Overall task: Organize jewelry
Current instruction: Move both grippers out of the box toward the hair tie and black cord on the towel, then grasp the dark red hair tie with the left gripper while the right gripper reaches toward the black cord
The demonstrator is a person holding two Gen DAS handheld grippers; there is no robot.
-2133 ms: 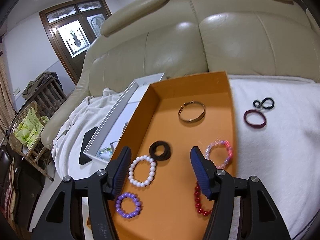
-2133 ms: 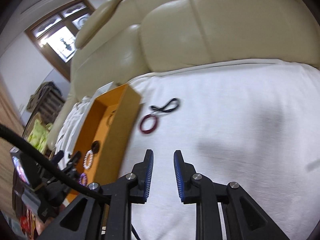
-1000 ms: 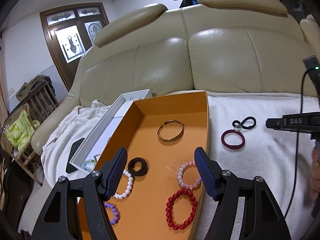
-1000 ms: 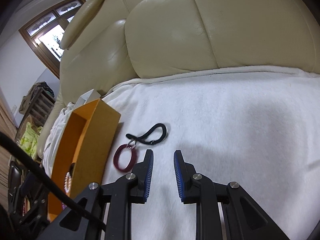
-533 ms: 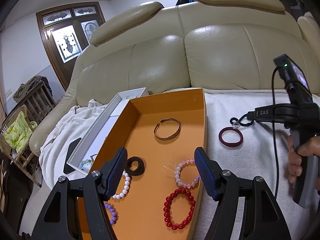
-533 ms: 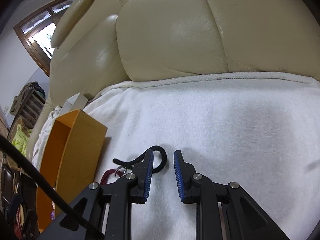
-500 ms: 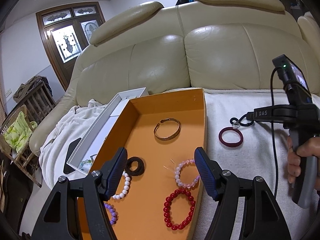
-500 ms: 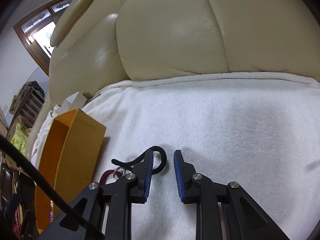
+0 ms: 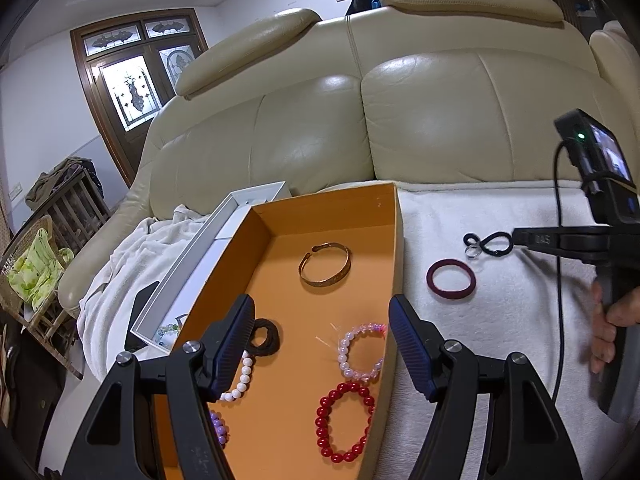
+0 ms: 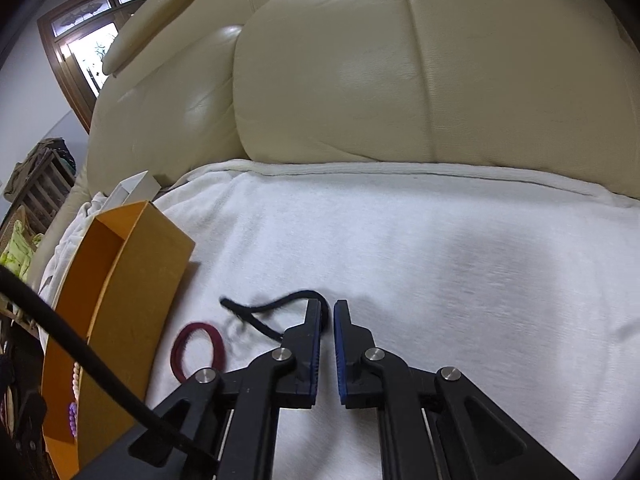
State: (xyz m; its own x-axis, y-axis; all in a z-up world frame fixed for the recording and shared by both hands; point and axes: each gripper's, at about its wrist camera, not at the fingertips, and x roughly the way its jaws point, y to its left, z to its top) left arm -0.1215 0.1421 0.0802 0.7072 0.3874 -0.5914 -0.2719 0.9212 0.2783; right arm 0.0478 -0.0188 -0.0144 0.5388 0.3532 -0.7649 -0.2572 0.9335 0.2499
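An orange box (image 9: 398,240) sits on a white towel and holds a gold bangle (image 9: 325,268), a black hair tie (image 9: 264,332), and white, purple, pink and red bead bracelets. My left gripper (image 9: 320,340) hangs open and empty above the box. On the towel to the right of the box lie a maroon ring (image 9: 451,282) and a black cord with a small metal ring (image 9: 489,244). My right gripper (image 10: 328,316) has its jaws nearly closed with a narrow gap, its tips at the end of the black cord (image 10: 276,306), beside the maroon ring (image 10: 196,350).
A white box lid (image 9: 200,252) with small items lies left of the orange box (image 10: 132,280). The beige leather sofa back (image 9: 360,128) rises behind the towel (image 10: 440,240). A wooden rack and a chair with a green cloth stand at far left.
My right gripper has moved down and forward to the black cord, and its jaws have narrowed. My left gripper has stayed nearly still over the box.
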